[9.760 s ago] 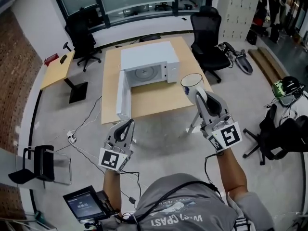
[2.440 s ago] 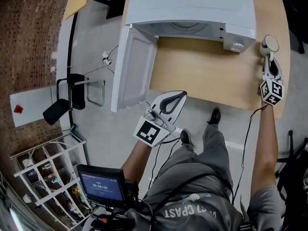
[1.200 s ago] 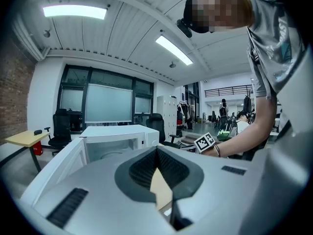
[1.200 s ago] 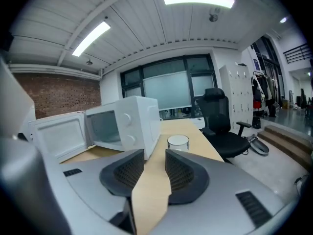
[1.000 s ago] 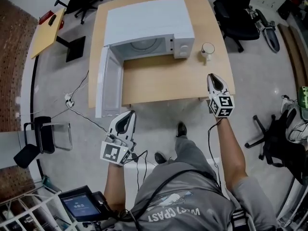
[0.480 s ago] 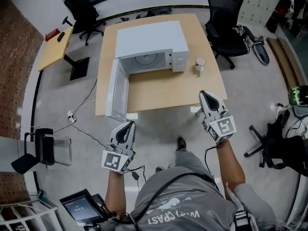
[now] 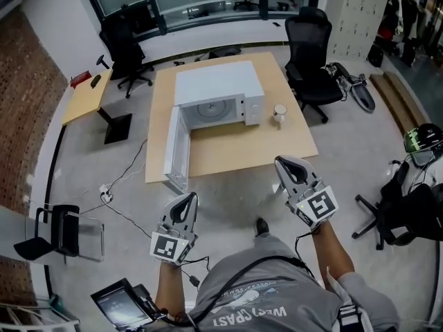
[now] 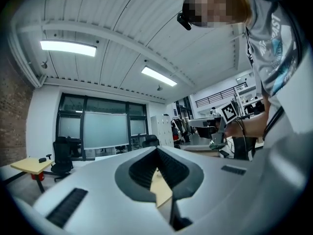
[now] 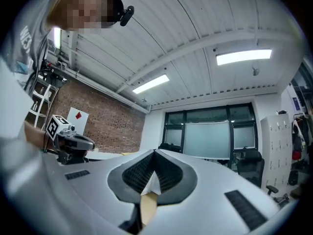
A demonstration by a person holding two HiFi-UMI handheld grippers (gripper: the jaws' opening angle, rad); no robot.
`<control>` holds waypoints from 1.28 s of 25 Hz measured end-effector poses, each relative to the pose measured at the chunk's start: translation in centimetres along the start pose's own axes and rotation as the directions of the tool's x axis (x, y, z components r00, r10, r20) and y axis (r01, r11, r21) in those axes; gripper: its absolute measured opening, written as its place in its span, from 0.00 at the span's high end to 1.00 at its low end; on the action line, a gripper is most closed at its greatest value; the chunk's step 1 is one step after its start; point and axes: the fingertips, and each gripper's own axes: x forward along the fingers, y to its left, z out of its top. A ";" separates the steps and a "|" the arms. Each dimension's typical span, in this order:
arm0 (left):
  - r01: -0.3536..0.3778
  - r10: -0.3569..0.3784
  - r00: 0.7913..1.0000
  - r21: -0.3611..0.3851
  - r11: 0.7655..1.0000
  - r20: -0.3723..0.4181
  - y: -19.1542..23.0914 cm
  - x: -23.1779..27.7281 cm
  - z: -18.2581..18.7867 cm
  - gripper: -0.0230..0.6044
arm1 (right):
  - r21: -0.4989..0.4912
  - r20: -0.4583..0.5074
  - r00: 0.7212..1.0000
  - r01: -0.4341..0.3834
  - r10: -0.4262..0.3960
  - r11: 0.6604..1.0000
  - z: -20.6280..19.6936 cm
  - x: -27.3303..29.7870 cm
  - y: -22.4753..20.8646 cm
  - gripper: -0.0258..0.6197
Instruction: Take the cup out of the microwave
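Both grippers are empty with their jaws pressed together, the left gripper [image 7: 185, 200] at lower centre-left and the right gripper [image 7: 285, 164] at lower centre-right. I hold them level and well apart from the table [image 7: 235, 151], which I judge fits a job with nothing left to carry. The cup [image 7: 279, 113] stands upright on the tabletop just right of the microwave [image 7: 216, 85], above the frame's centre and outside the cavity, so I take the removal as done; the oven door [image 7: 176, 144] hangs open at the left, showing only the bare turntable.
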 end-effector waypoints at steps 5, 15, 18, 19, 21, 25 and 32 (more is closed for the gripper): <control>-0.004 0.004 1.000 0.005 1.000 0.009 -1.9 -4.2 1.2 0.92 | -0.038 -0.002 0.999 -0.051 0.051 0.998 2.7 -3.3 5.9 0.94; 0.054 -0.055 0.996 0.014 0.998 0.072 -5.5 -9.4 2.8 0.92 | -0.098 0.002 0.997 -0.080 0.080 0.992 5.2 -8.8 13.4 0.94; 0.063 -0.065 0.994 0.024 0.998 0.088 -6.7 -10.2 3.4 0.92 | -0.104 0.009 0.995 -0.100 0.102 0.989 5.9 -10.0 14.9 0.94; 0.061 -0.063 0.994 0.026 0.998 0.085 -7.0 -10.4 3.6 0.92 | -0.110 0.019 0.994 -0.109 0.112 0.988 6.2 -10.2 15.3 0.94; 0.069 -0.073 0.992 0.036 0.997 0.106 -7.4 -10.4 3.9 0.92 | -0.118 0.021 0.992 -0.118 0.121 0.986 6.3 -10.3 15.8 0.94; 0.078 -0.085 0.992 0.076 0.994 0.092 -10.1 -10.7 4.8 0.92 | -0.114 0.002 0.994 -0.108 0.109 0.988 6.7 -12.4 16.2 0.95; 0.085 -0.088 0.995 0.076 0.993 0.041 -14.8 -7.9 5.8 0.92 | -0.031 -0.014 0.994 -0.105 0.105 0.994 7.7 -16.9 13.8 0.95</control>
